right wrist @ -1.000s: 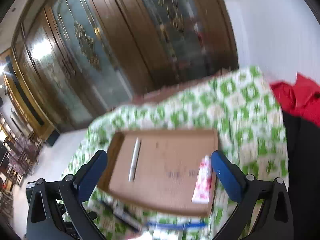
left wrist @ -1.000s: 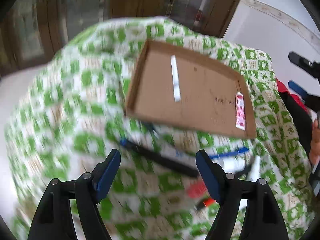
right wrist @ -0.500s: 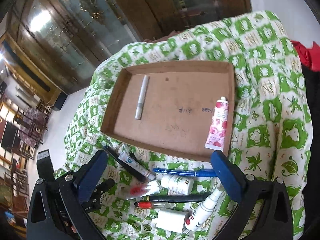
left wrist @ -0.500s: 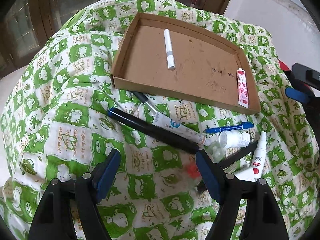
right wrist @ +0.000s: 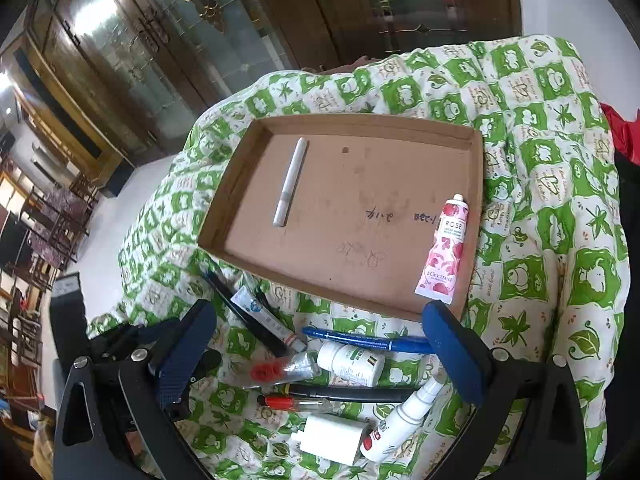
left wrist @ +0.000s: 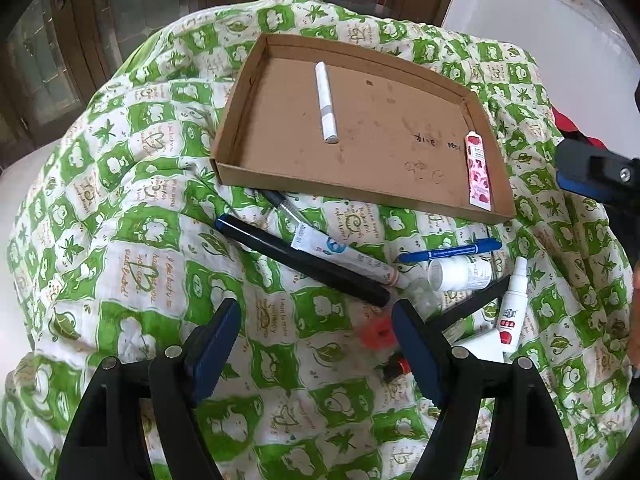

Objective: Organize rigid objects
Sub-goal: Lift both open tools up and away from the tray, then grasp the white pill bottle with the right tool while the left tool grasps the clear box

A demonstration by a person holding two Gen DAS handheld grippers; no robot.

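A shallow cardboard tray (left wrist: pixel 256 64) (right wrist: pixel 476 200) lies on a green and white quilt. In it are a white stick (left wrist: pixel 326 108) (right wrist: pixel 290 182) and a pink rose tube (left wrist: pixel 478 170) (right wrist: pixel 442 250). In front of the tray lie a black marker (left wrist: pixel 304 260), a white tube (left wrist: pixel 344 254) (right wrist: pixel 266 314), a blue pen (left wrist: pixel 448 251) (right wrist: pixel 368 340), a white bottle (left wrist: pixel 460 274) (right wrist: pixel 352 364), a spray bottle (left wrist: pixel 512 306) (right wrist: pixel 400 420) and a white block (right wrist: pixel 332 438). My left gripper (left wrist: pixel 316 344) is open and empty above the quilt. My right gripper (right wrist: pixel 320 348) is open and empty above the pile.
The quilt (left wrist: pixel 120 208) drapes over a rounded surface and falls away at the left. Wooden glass-door cabinets (right wrist: pixel 160 40) stand behind. A red cloth (right wrist: pixel 622 132) lies at the right edge. A red-capped clear item (right wrist: pixel 280 372) and a red-tipped pen (right wrist: pixel 292 402) lie in the pile.
Both grippers have tilted down and steadied over the quilt, so the pile in front of the tray came into view. Both stay open and empty. No object moved.
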